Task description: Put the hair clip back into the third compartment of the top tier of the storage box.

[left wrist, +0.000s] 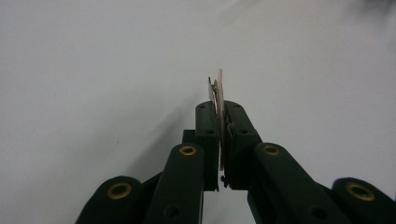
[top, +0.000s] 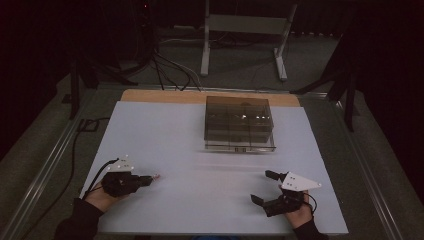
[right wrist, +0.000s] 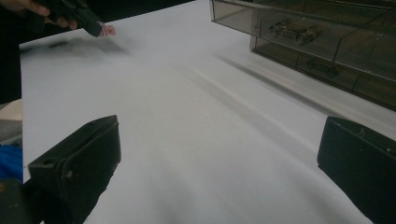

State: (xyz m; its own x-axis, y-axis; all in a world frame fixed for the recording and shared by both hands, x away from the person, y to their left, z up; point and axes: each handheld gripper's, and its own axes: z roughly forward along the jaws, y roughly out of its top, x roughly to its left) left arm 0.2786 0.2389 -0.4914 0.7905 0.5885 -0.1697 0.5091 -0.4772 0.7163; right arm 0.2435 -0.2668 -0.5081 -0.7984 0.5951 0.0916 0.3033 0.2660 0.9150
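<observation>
My left gripper (top: 150,179) hovers over the near left of the white table (top: 200,150), shut on a small thin pinkish card (top: 157,176). In the left gripper view the card (left wrist: 219,86) stands edge-on between the closed jaws of the left gripper (left wrist: 219,106) and sticks out past their tips. The right gripper view shows the left gripper (right wrist: 91,21) and the card (right wrist: 109,30) far off at top left. My right gripper (top: 262,186) rests at the near right, open with nothing between its fingers; its own view shows the jaws of the right gripper (right wrist: 219,154) set wide apart.
A smoky transparent drawer box (top: 239,122) stands at the back middle of the table, with small metal parts in its compartments (right wrist: 289,31). Cables and a metal stand's legs (top: 205,50) lie on the dark floor beyond the far edge.
</observation>
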